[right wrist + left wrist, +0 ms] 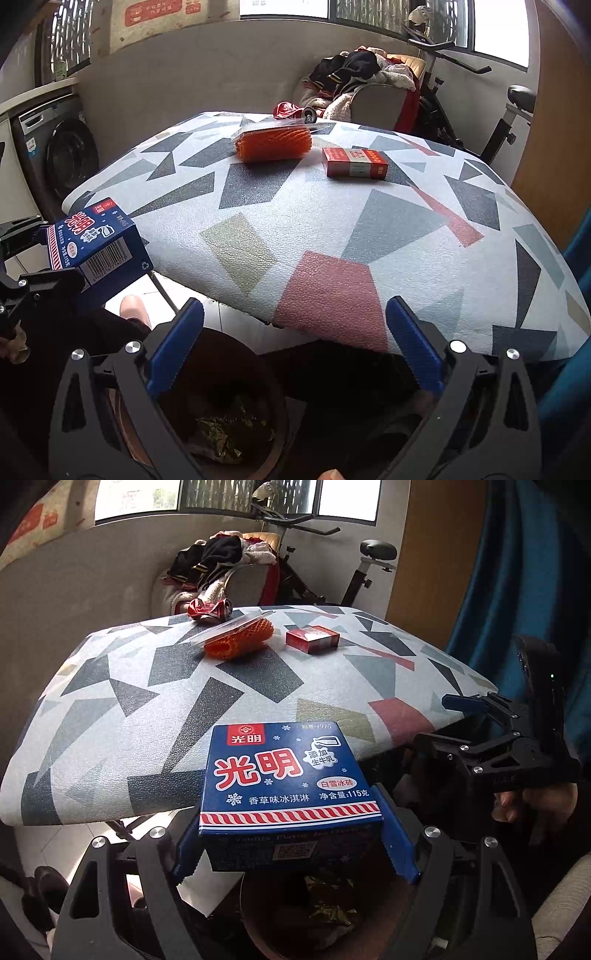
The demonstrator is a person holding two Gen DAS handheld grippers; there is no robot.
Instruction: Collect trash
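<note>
My left gripper is shut on a blue ice-cream box and holds it off the table's near edge, above a dark round bin with crumpled foil inside. The box also shows in the right wrist view, at the far left. My right gripper is open and empty, over the bin beside the table edge. On the patterned table lie an orange foam net, a red cigarette box and a crushed red can at the far edge.
A chair piled with clothes and an exercise bike stand behind the table. A washing machine is at the left. A blue curtain hangs at the right.
</note>
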